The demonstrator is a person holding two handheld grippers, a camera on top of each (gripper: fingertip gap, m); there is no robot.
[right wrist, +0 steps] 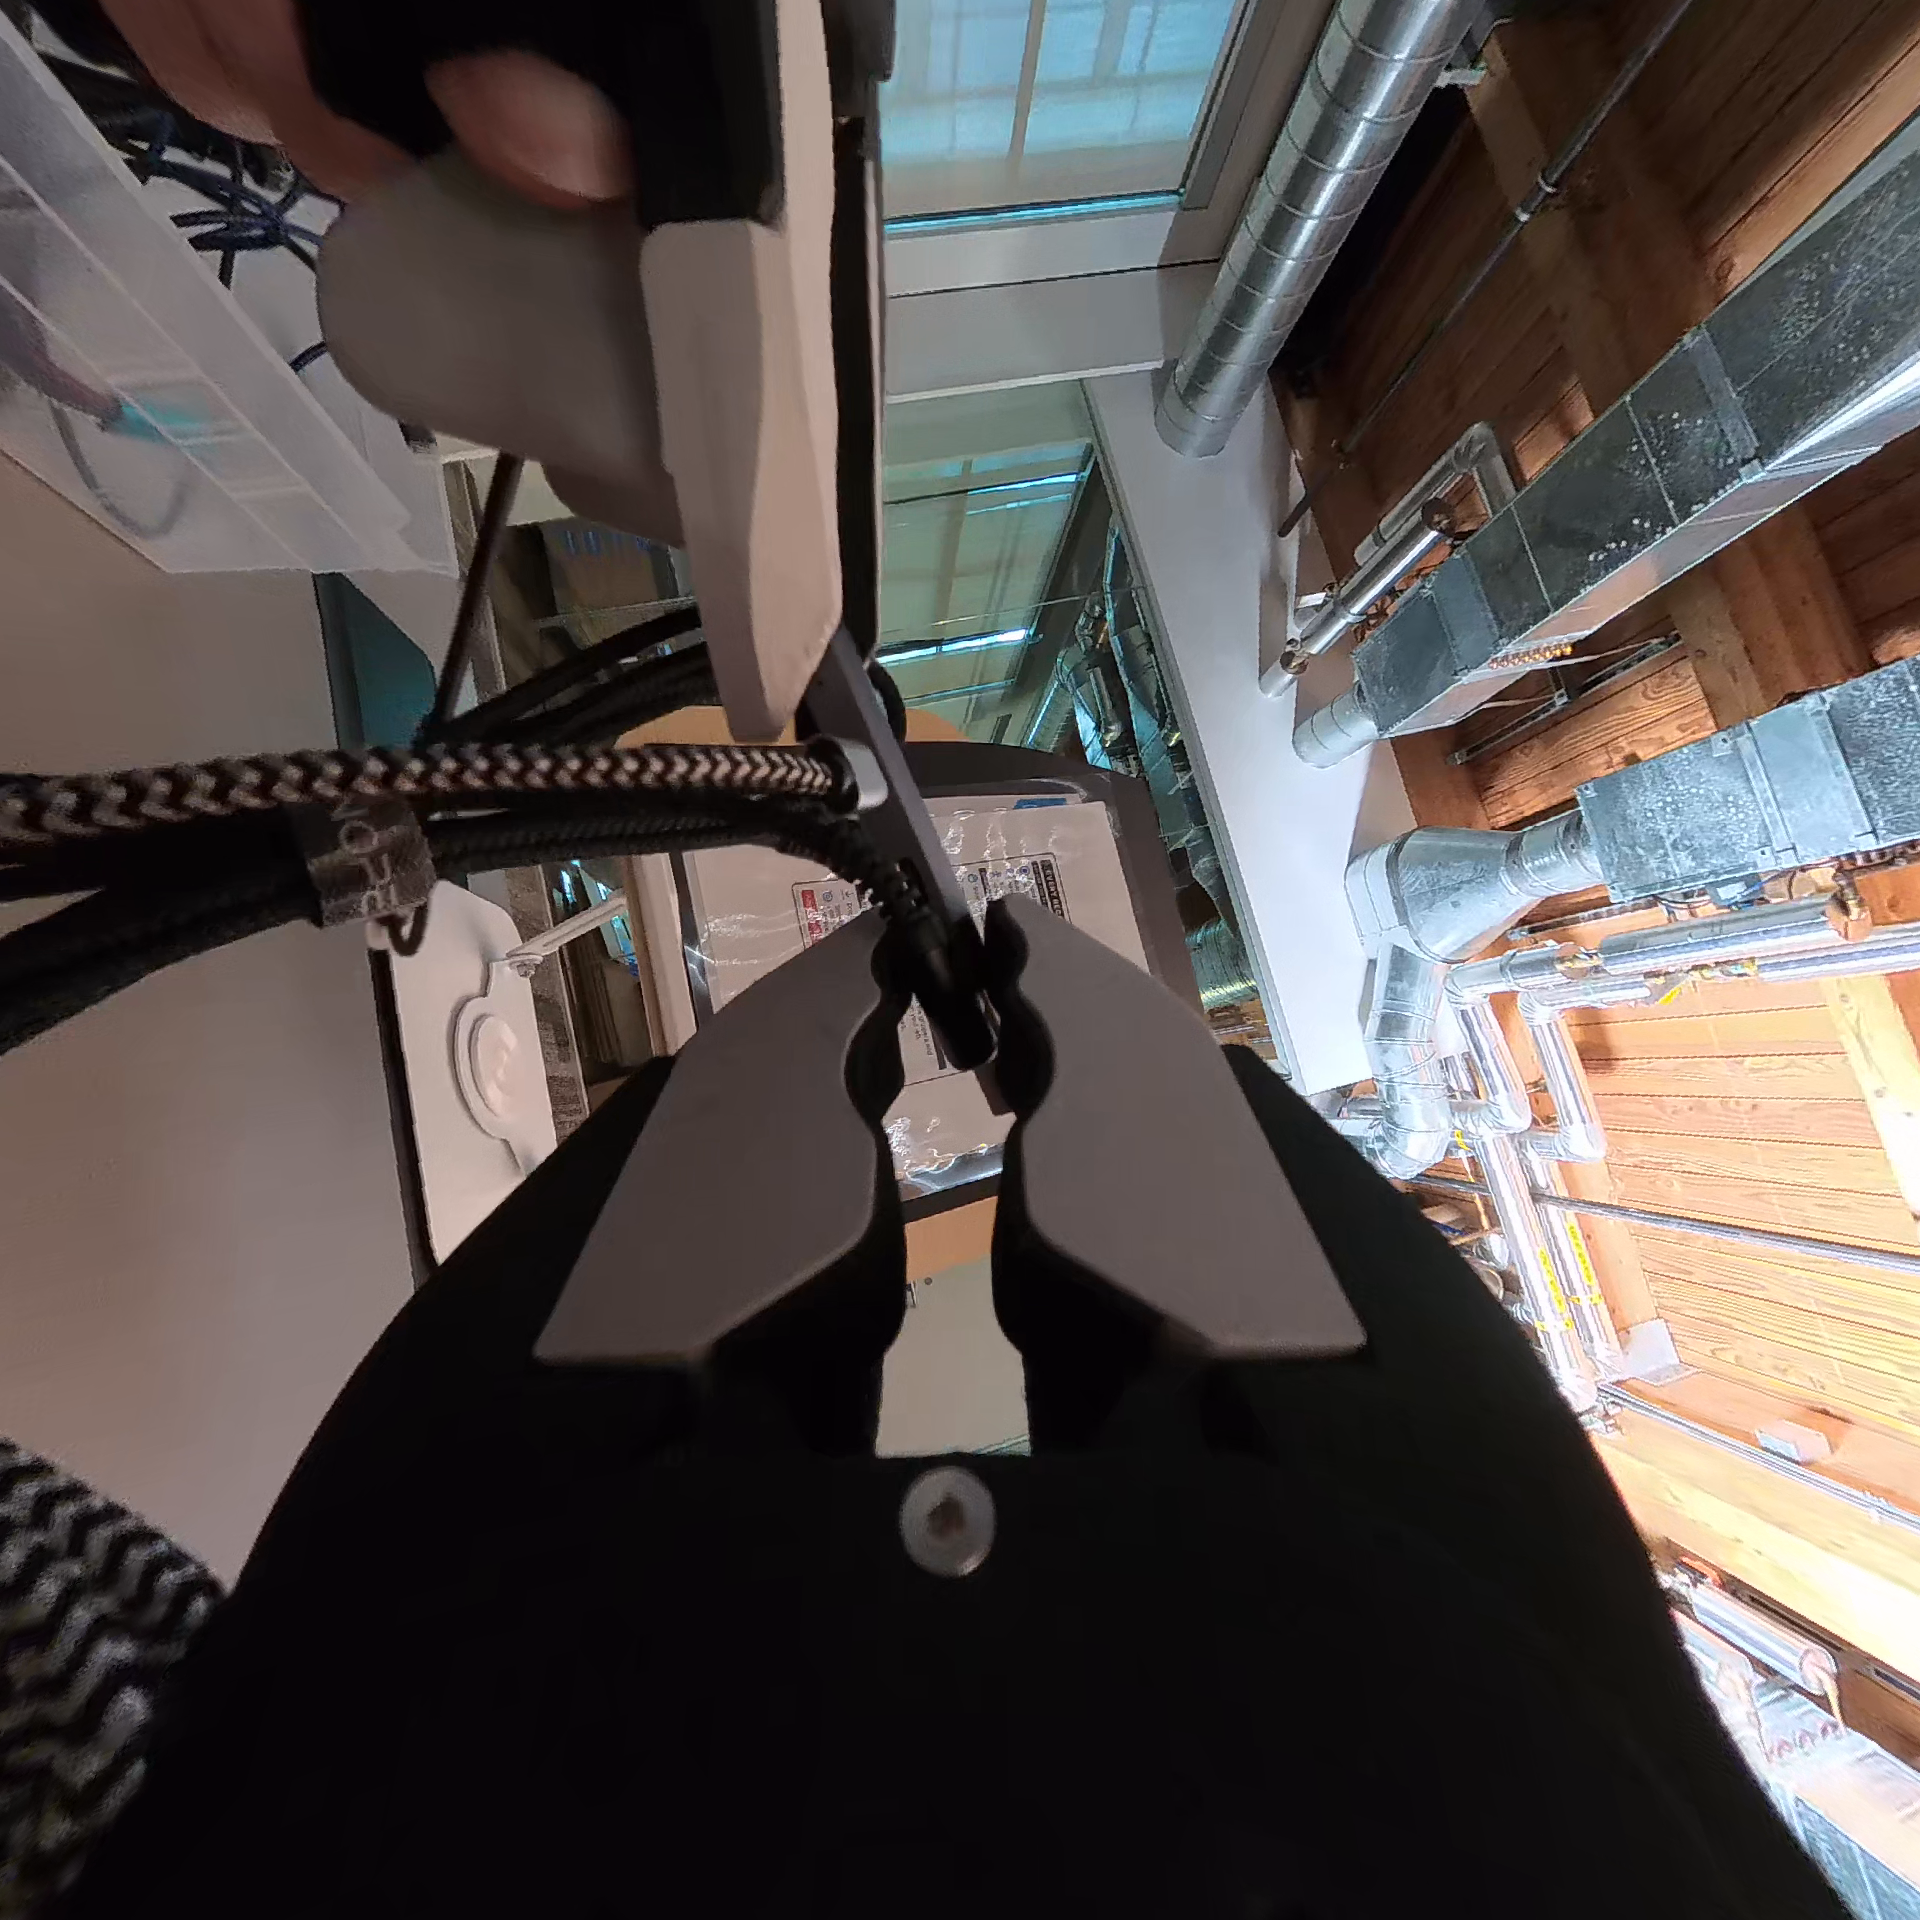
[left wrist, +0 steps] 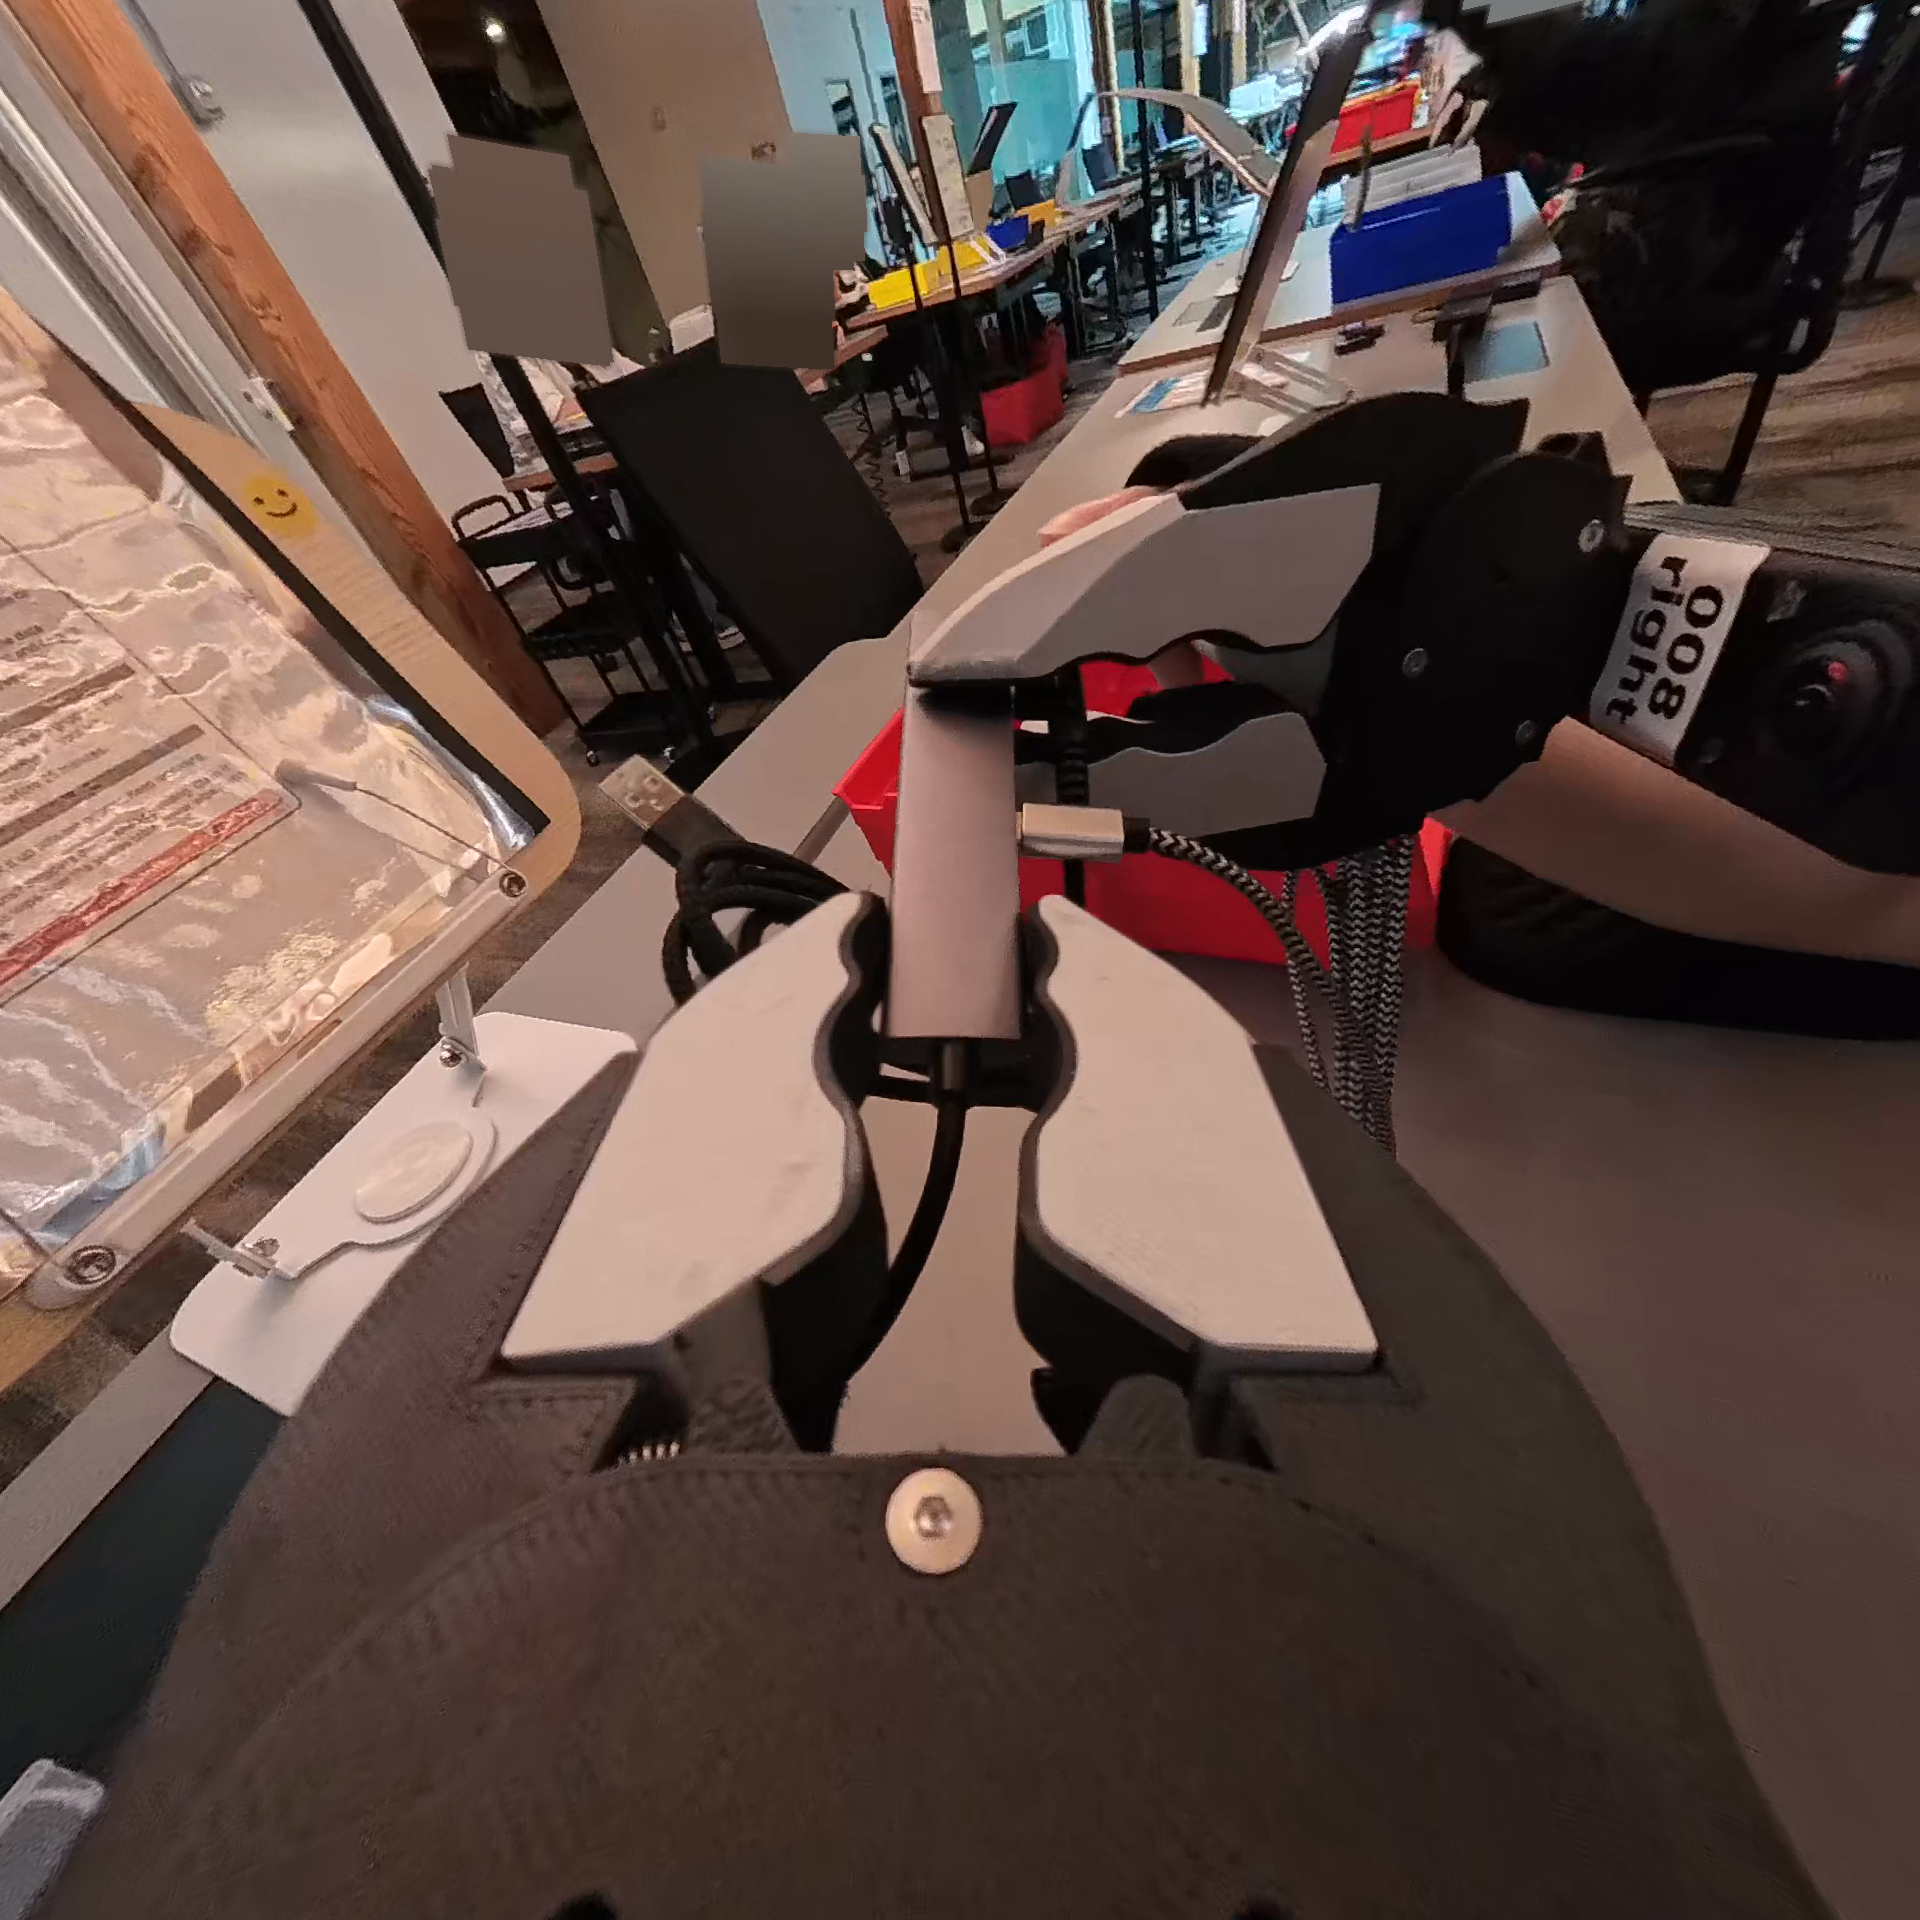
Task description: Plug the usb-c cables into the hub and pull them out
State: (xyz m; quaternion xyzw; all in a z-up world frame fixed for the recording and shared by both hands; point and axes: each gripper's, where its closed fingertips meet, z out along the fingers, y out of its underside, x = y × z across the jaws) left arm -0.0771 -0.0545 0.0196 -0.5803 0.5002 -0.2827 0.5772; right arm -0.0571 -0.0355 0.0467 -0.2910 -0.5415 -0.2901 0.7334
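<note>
The slim dark-grey metal USB hub (left wrist: 951,883) stands upright, clamped between the left gripper's (left wrist: 954,961) fingers, while the right gripper (right wrist: 951,982) pinches a black cable plug (right wrist: 948,992) at its side.

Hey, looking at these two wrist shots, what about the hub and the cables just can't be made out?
- Left wrist view: the hub's top end, covered by the right claw's upper finger.
- Left wrist view: any ports on the hub's left edge face away.
- Right wrist view: the black plug's tip, hidden between the claw fingers.
- Both views: the zebra-braided cable's far end is cut off.
</note>
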